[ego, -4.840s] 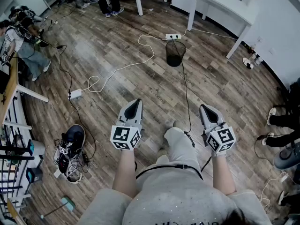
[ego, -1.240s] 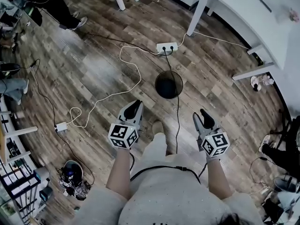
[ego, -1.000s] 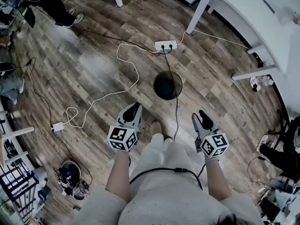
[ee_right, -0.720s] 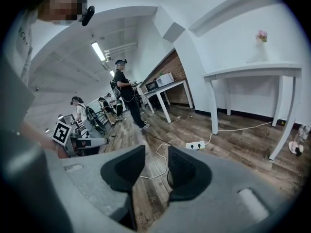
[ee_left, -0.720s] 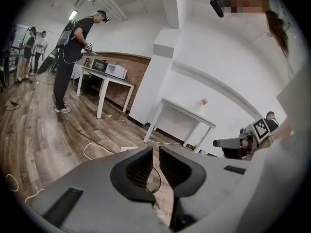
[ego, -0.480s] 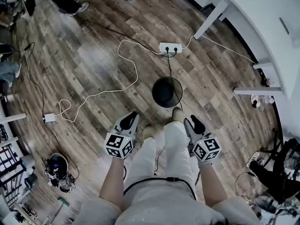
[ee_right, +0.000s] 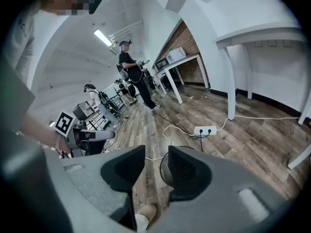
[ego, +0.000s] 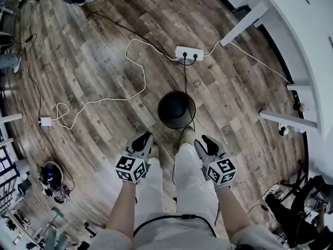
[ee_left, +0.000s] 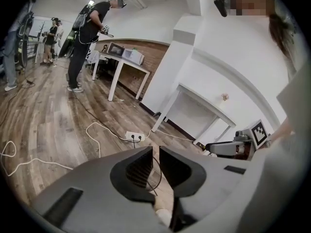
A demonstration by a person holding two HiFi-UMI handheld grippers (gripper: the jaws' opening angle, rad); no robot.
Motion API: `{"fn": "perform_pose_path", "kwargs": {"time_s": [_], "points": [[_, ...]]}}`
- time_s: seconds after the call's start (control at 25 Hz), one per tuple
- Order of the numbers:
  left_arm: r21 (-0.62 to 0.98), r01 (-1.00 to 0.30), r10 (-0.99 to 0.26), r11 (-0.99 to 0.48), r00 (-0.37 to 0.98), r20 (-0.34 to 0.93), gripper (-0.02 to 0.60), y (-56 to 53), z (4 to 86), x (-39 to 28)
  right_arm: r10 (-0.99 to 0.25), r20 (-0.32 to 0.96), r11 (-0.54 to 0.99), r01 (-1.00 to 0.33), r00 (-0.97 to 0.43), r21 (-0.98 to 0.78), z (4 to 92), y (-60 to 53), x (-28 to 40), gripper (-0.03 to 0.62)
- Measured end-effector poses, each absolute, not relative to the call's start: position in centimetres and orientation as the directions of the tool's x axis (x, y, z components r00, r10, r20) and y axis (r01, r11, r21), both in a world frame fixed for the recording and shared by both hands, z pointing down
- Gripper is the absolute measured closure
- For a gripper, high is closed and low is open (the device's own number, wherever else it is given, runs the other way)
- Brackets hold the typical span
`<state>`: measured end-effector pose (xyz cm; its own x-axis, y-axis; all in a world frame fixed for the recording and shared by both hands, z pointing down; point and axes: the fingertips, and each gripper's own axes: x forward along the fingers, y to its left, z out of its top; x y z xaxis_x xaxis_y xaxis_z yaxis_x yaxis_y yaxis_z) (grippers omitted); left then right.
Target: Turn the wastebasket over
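Bright ceiling lamp (ee_right: 102, 37) lights evenly; floor (ego: 93, 61) shows faint sheen; my views bend and darken at edges

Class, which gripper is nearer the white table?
Right. The right gripper is to the left of the white table; the left gripper lies farther left, beyond the person's legs.

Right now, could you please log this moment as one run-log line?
phase: pre-grasp | black mesh round wastebasket: upright on wood floor, untouched | left gripper: jaws slightly apart, empty | right gripper: open, empty
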<state>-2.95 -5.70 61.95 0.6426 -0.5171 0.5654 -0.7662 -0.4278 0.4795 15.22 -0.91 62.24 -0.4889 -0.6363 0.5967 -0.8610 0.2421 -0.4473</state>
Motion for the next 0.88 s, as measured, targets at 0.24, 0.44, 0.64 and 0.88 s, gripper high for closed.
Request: {"fn": "perform_pose_path", "kwargs": {"time_s": [0.24,0.44,0.64,0.88], "points": [[0.479,-0.796,-0.537,-0.370,0.604,0.588,0.543,-7.1,65.9,0.9,-0.570,0.623,0.277,-0.839,-0.536,-0.468,66.7,-1.7,18.8,0.459],[0.494,-0.812,-0.570,-0.311,0.575,0.587,0.518,-8.4,69.0,2.5,-0.559,0.637,0.255,-0.841,-0.530,-0.477,70.5,-2.5,22.0,0.459],[0.485,-0.832,-0.569,-0.270,0.544,0.617,0.500,-8.8,73.0,1.7,-0.542,0.673,0.199,-0.855,-0.503,-0.479,75.6,-3.2,23.0,0.459],[0.480,-0.853,-0.545,-0.203,0.506,0.669,0.463,-8.8,79.8,-0.1,-0.531,0.684,0.186,-0.856,-0.500,-0.482,80.7,-5.7,21.6,0.459]]}}
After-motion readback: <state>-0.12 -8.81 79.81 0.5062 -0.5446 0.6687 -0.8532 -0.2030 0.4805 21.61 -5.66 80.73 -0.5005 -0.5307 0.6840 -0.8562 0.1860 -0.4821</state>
